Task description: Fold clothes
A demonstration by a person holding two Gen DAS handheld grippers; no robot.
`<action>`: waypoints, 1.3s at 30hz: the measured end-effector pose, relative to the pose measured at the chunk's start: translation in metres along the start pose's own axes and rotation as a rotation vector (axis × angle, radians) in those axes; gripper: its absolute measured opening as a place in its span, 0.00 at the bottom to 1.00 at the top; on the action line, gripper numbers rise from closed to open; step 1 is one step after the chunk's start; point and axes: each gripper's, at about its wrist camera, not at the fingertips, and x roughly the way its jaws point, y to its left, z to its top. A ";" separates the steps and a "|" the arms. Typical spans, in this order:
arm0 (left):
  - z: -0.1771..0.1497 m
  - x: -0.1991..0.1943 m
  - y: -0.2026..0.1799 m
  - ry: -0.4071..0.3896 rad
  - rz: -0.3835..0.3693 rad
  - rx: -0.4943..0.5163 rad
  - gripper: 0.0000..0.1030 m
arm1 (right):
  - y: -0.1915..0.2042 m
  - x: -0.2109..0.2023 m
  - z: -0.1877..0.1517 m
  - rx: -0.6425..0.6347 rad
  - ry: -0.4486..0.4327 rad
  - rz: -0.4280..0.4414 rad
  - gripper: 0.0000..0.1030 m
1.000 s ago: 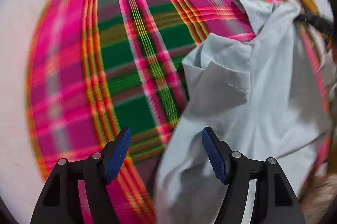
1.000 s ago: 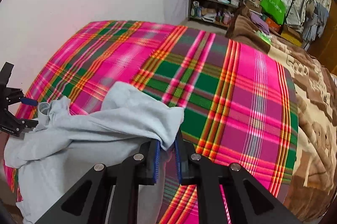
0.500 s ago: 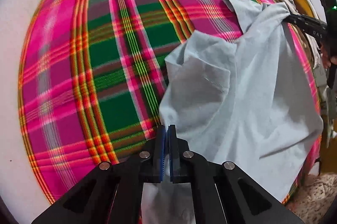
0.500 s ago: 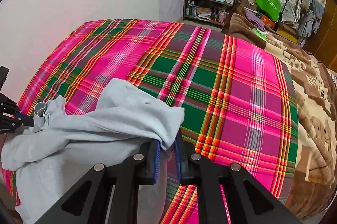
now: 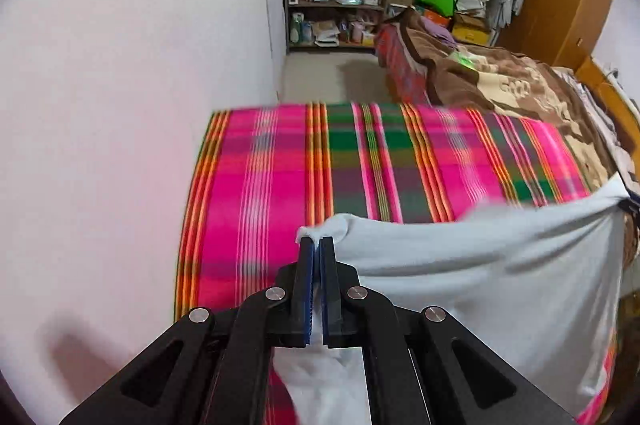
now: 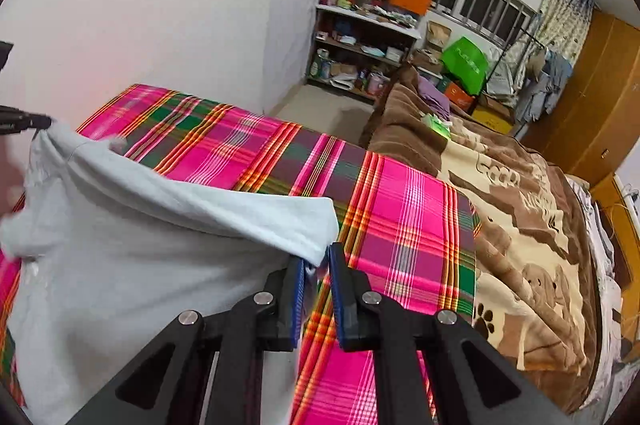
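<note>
Fingers of the left gripper (image 5: 317, 245) pinch one corner of the pale blue garment (image 5: 480, 277); the right gripper (image 6: 316, 261) clamps the opposite corner, stretching it above the plaid bedspread (image 6: 400, 225). Light and limp, it sags between; corners suit gripping best.

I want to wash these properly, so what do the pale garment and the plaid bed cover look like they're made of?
Pale garment: soft matte knit, probably cotton jersey, since it drapes in smooth folds. Plaid bed cover: thin flat-woven cloth, perhaps cotton or a blend, with crisp woven stripes and no pile.
</note>
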 end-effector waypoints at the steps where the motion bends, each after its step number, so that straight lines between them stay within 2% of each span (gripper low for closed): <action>1: 0.009 0.012 -0.002 0.007 0.019 0.005 0.03 | 0.004 0.009 0.004 -0.014 0.015 -0.027 0.14; 3: 0.018 0.039 -0.005 0.016 0.069 0.012 0.03 | 0.013 0.033 0.012 -0.044 0.066 -0.057 0.16; 4: 0.030 0.058 0.000 0.034 0.085 0.002 0.03 | 0.016 0.043 0.014 -0.039 0.092 -0.041 0.16; 7: 0.041 0.090 0.016 0.145 0.131 -0.090 0.04 | 0.014 0.051 0.012 0.037 0.125 0.077 0.16; 9: 0.041 0.101 0.020 0.187 0.155 -0.102 0.05 | 0.001 0.042 0.004 0.109 0.095 0.114 0.16; 11: 0.033 0.103 0.019 0.203 0.110 -0.100 0.07 | -0.013 0.037 -0.004 0.145 0.115 0.093 0.17; 12: 0.029 0.104 0.017 0.213 0.111 -0.100 0.07 | -0.018 0.032 -0.011 0.140 0.123 0.063 0.18; 14: 0.018 0.094 0.021 0.223 0.113 -0.120 0.08 | -0.028 0.023 -0.026 0.132 0.137 0.007 0.18; 17: -0.007 0.071 0.024 0.215 0.077 -0.162 0.11 | -0.047 0.010 -0.060 0.193 0.156 0.010 0.18; 19: -0.028 0.054 0.022 0.200 0.034 -0.199 0.17 | -0.063 0.004 -0.092 0.276 0.178 0.022 0.18; 20: -0.038 0.047 0.018 0.193 0.020 -0.201 0.21 | -0.068 0.002 -0.106 0.310 0.190 0.033 0.18; 21: -0.048 0.040 0.014 0.186 0.007 -0.202 0.31 | -0.069 -0.001 -0.122 0.334 0.203 0.063 0.18; 22: -0.060 0.034 0.007 0.186 0.004 -0.198 0.33 | -0.069 -0.004 -0.138 0.359 0.217 0.093 0.18; 28: -0.127 0.007 -0.046 0.235 -0.071 -0.191 0.34 | -0.049 -0.020 -0.206 0.427 0.285 0.241 0.18; 31: -0.154 0.001 -0.077 0.272 -0.107 -0.186 0.34 | -0.036 -0.026 -0.224 0.504 0.298 0.386 0.18; 34: -0.172 -0.007 -0.103 0.276 -0.139 -0.187 0.34 | -0.017 -0.037 -0.226 0.500 0.241 0.521 0.18; 35: -0.176 -0.009 -0.110 0.280 -0.145 -0.193 0.34 | -0.010 -0.039 -0.225 0.483 0.238 0.541 0.18; 37: -0.183 -0.012 -0.124 0.293 -0.156 -0.195 0.35 | 0.003 -0.044 -0.223 0.421 0.231 0.492 0.07; 39: -0.187 -0.016 -0.138 0.300 -0.162 -0.183 0.35 | 0.005 -0.052 -0.223 0.399 0.207 0.474 0.07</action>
